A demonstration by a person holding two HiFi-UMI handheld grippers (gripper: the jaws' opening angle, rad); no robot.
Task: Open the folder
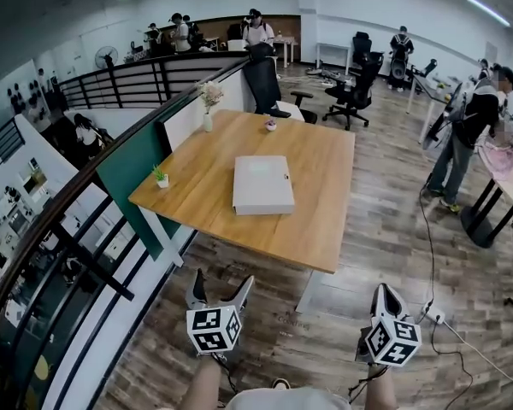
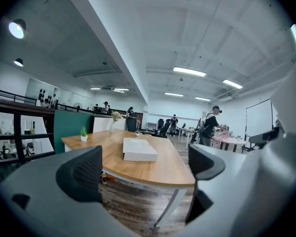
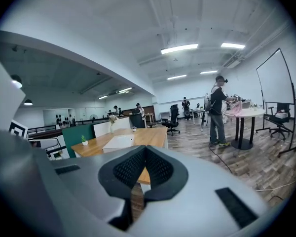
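A closed white folder (image 1: 262,184) lies flat in the middle of the wooden table (image 1: 325,220). Both grippers hang over the floor, short of the table's near edge and well away from the folder. My left gripper (image 1: 220,290) is open with nothing between its fingers. My right gripper (image 1: 383,299) is shut and empty. In the left gripper view the folder (image 2: 139,149) shows on the table beyond the open left gripper (image 2: 143,169). In the right gripper view the pads of the right gripper (image 3: 144,171) meet, and the folder (image 3: 118,142) shows partly above them.
A small potted plant (image 1: 161,178) stands at the table's left corner, a flower vase (image 1: 209,102) and a little pot (image 1: 271,125) at its far end. An office chair (image 1: 265,84) is behind the table. A black railing (image 1: 68,229) runs along the left. A person (image 1: 472,135) stands at the right; cables (image 1: 436,316) lie on the floor.
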